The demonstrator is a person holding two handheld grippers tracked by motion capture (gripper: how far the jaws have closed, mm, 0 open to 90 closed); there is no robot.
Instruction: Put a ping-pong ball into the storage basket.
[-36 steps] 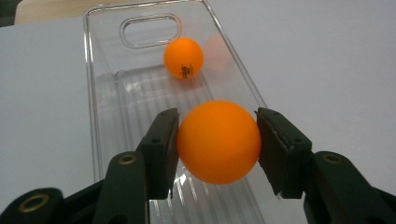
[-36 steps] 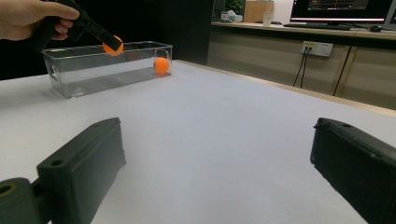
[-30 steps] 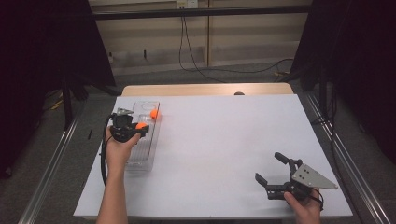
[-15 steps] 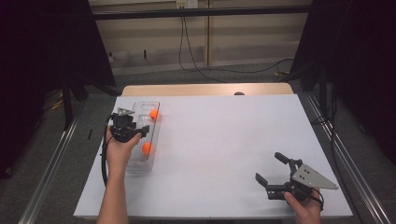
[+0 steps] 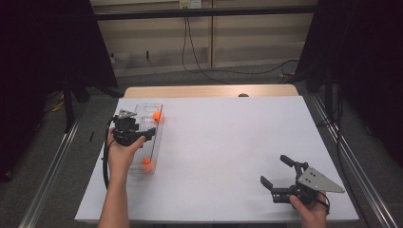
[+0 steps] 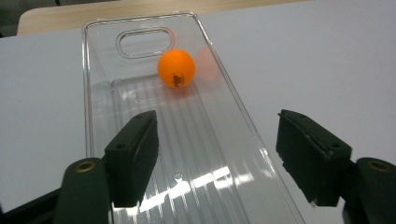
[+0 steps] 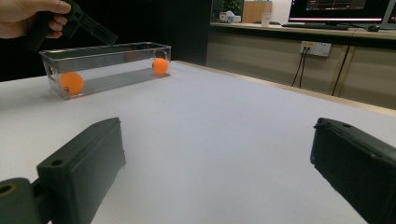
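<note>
your clear tray (image 5: pixel 142 142) lies on the left side of the white tabletop (image 5: pixel 228 142), its long axis running away from you, from the near end toward the far edge, with a slot handle cut in its far end wall. one orange ball (image 5: pixel 157 115) sits at the far end against the right wall; a second orange ball (image 5: pixel 148 166) rests at the near end. your left tool (image 5: pixel 138 134) hovers over the middle of the tray; its jaws have just been opening and stand apart with nothing between them, released. in the left gripper view the near end of the tray is cut off below the jaws, and the print on the far ball is too small to read. your right tool (image 5: pixel 278 173) rests low over the near right corner of the tabletop, well apart from the tray, jaws spread wide and empty. beyond the tabletop you have a wooden strip, grey floor, a trailing cable and dark curtains on both sides.
</note>
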